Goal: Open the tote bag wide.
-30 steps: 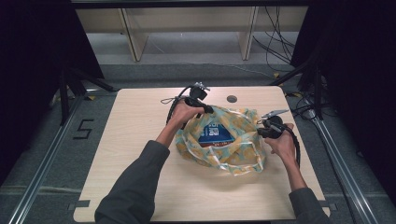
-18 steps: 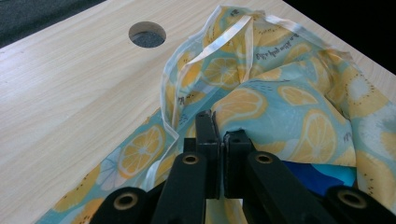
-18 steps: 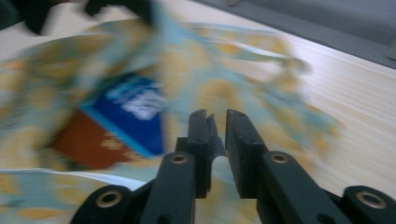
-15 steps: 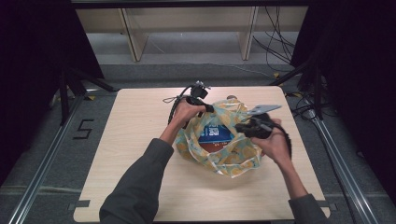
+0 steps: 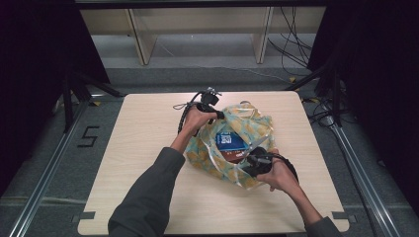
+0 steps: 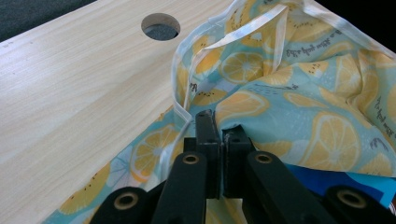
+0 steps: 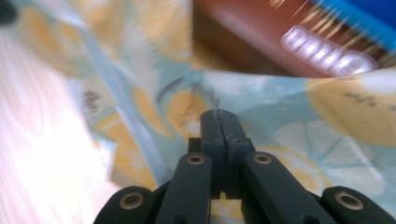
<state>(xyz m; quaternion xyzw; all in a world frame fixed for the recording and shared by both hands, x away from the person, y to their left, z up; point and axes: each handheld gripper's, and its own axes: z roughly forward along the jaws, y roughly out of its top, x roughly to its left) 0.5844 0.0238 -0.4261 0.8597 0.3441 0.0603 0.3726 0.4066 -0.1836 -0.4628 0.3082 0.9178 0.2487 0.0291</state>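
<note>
While both grippers stay clamped on the lemon-print bag point(image 5: 257, 129), left gripper point(image 5: 216, 114) on the far rim, right gripper point(image 5: 253, 160) on the near rim, spread them slowly so the blue box point(image 5: 230, 141) stays inside.

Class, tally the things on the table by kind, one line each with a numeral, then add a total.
Lemon-print cloth bag: 1
Blue packet in the bag: 1
Brown packet in the bag: 1
Handheld claws, left claw and right claw: 2
Total: 5

Lemon-print bag point(image 5: 249, 129) open on table (blue, brown packs inside).
</note>
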